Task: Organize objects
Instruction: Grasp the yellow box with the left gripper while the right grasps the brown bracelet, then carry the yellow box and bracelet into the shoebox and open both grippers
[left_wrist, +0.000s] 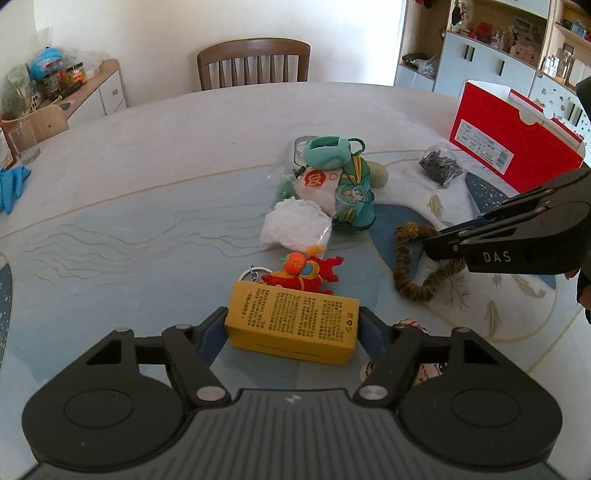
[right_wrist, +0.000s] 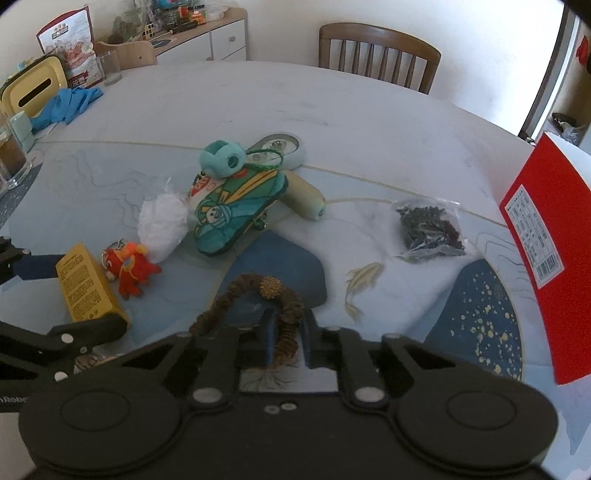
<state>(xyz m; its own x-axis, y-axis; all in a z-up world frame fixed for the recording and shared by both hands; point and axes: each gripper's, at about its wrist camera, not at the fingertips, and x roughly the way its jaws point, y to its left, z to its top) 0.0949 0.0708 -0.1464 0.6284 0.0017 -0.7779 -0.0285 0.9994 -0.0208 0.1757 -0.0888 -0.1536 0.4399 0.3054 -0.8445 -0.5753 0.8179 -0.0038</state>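
Note:
A yellow box (left_wrist: 291, 321) lies on the table with my left gripper (left_wrist: 293, 326) shut on it, one pad against each short end. The same box (right_wrist: 86, 284) shows at the left of the right wrist view, between the left gripper's fingers (right_wrist: 107, 326). My right gripper (right_wrist: 289, 332) is shut on a brown beaded ring (right_wrist: 258, 288) that rests on the table. From the left wrist view, the right gripper (left_wrist: 430, 243) comes in from the right onto that ring (left_wrist: 406, 266). A red plush keychain (left_wrist: 306, 273) lies just behind the box.
Behind lie a white bag (left_wrist: 291, 225), a green pouch (left_wrist: 354, 199), a teal holder (left_wrist: 327, 151), a beige cylinder (right_wrist: 304, 195) and a bag of dark bits (right_wrist: 430, 229). A red box (right_wrist: 546, 258) stands at the right. Blue gloves (right_wrist: 70, 103), a glass (left_wrist: 24, 146) and a chair (left_wrist: 255, 62) are farther off.

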